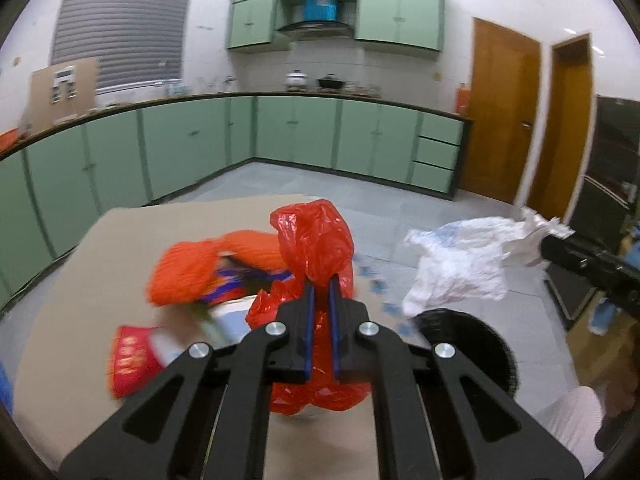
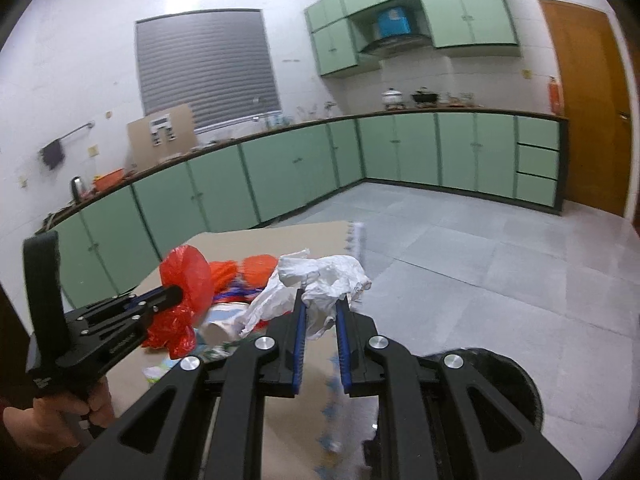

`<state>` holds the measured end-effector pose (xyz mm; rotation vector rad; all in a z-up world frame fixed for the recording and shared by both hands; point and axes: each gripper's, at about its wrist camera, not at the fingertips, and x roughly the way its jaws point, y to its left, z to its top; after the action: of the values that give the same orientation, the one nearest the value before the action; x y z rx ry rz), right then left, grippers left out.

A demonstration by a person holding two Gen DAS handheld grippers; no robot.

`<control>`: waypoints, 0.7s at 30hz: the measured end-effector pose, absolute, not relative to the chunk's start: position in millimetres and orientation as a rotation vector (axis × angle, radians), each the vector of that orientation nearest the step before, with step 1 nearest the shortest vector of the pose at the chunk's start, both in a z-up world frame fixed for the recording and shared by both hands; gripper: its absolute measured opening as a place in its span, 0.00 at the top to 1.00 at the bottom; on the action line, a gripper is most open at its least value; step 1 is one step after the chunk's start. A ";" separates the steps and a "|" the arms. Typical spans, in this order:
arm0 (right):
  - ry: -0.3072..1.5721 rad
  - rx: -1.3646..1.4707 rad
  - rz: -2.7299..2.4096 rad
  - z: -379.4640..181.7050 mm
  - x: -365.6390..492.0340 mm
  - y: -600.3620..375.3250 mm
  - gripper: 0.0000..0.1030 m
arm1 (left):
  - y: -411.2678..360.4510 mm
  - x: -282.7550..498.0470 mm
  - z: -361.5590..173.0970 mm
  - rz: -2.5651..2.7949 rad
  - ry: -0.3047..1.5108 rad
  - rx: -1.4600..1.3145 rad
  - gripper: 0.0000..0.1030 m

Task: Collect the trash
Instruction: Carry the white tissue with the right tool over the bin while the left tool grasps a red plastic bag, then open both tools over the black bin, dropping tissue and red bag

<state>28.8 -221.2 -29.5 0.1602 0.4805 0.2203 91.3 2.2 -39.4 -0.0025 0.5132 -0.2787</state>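
Two grippers each pinch trash above the cardboard sheet [image 1: 120,240]: left gripper [image 1: 320,280] clamps a red plastic bag [image 1: 316,236], right gripper [image 2: 322,306] a white plastic bag [image 2: 320,276]. Likely next: carrying both over the black bin [image 2: 500,376].

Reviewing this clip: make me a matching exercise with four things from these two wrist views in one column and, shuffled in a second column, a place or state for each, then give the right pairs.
Things:
1. red plastic bag
2. white plastic bag
3. black bin
4. orange mesh bag

Places or states:
A. lying on the cardboard sheet, gripped by nothing
B. pinched in the left gripper
C. on the floor below the right gripper, only its round rim showing
D. pinched in the right gripper

Pairs: 1-B, 2-D, 3-C, 4-A
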 end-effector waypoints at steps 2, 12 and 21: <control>0.497 0.180 0.181 -35.9 25.8 -236.8 0.86 | -21.3 95.3 -40.6 -0.330 0.511 0.005 0.95; 0.597 0.237 -0.039 -84.3 18.9 -317.8 0.86 | -126.9 122.8 -78.4 -0.501 0.555 0.031 0.95; 0.709 0.272 -0.153 -132.8 38.8 -357.6 0.86 | -186.5 150.3 -131.6 -0.551 0.642 0.065 0.95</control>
<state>38.8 -357.6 -132.8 0.2721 0.7086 -0.1528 150.3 -186.5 -131.6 0.0646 0.6425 -0.5509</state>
